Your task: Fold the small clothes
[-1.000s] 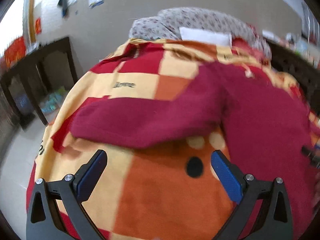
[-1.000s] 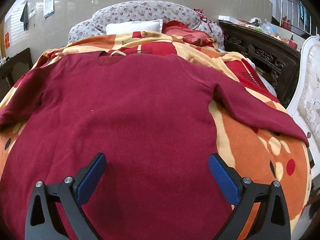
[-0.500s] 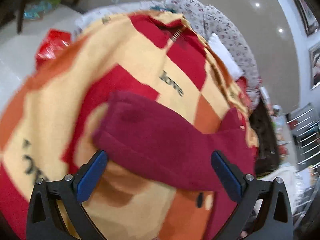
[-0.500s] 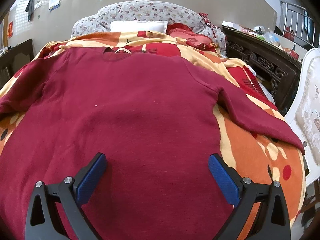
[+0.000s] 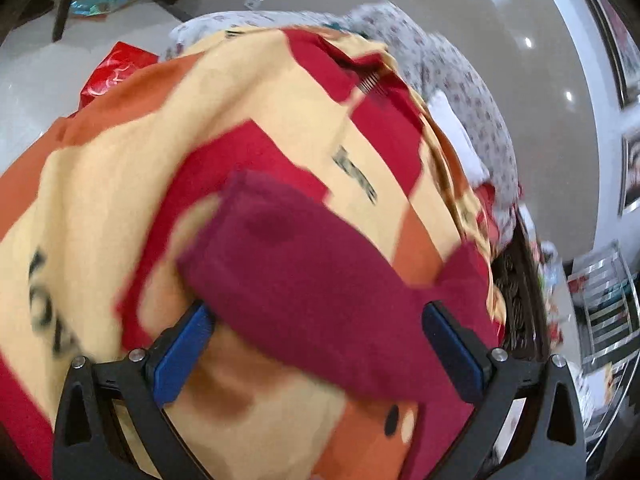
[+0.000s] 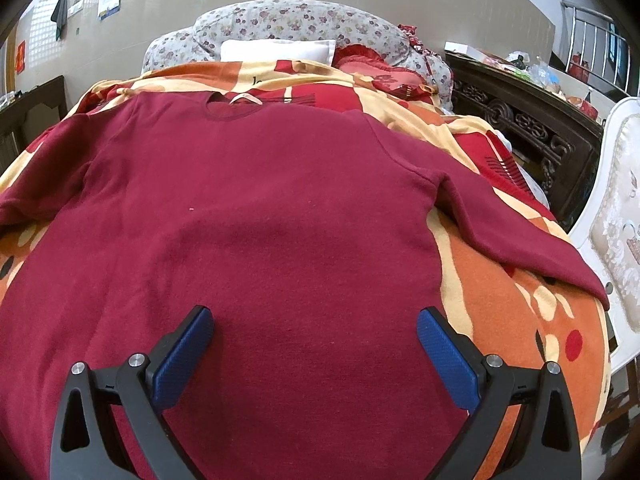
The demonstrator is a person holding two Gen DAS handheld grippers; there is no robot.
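A dark red long-sleeved sweater (image 6: 256, 216) lies flat, neck away from me, on a bed with an orange, yellow and red blanket (image 6: 500, 312). Its right sleeve (image 6: 520, 232) stretches toward the bed's right edge. My right gripper (image 6: 314, 344) is open and empty, hovering over the lower body of the sweater. In the left wrist view, the left sleeve (image 5: 304, 280) lies across the blanket (image 5: 120, 184), cuff end to the left. My left gripper (image 5: 316, 344) is open, its fingers straddling the sleeve close above it; that view is tilted and blurred.
A floral quilt (image 6: 288, 24), a white pillow (image 6: 276, 50) and a red cushion (image 6: 372, 68) sit at the bed's head. A dark carved cabinet (image 6: 532, 128) and a white chair (image 6: 616, 208) stand along the right. A red bag (image 5: 108, 76) lies on the floor left of the bed.
My left gripper has swung and tilted toward the left sleeve and come closer over it. My right gripper has pulled back slightly and stays open above the sweater.
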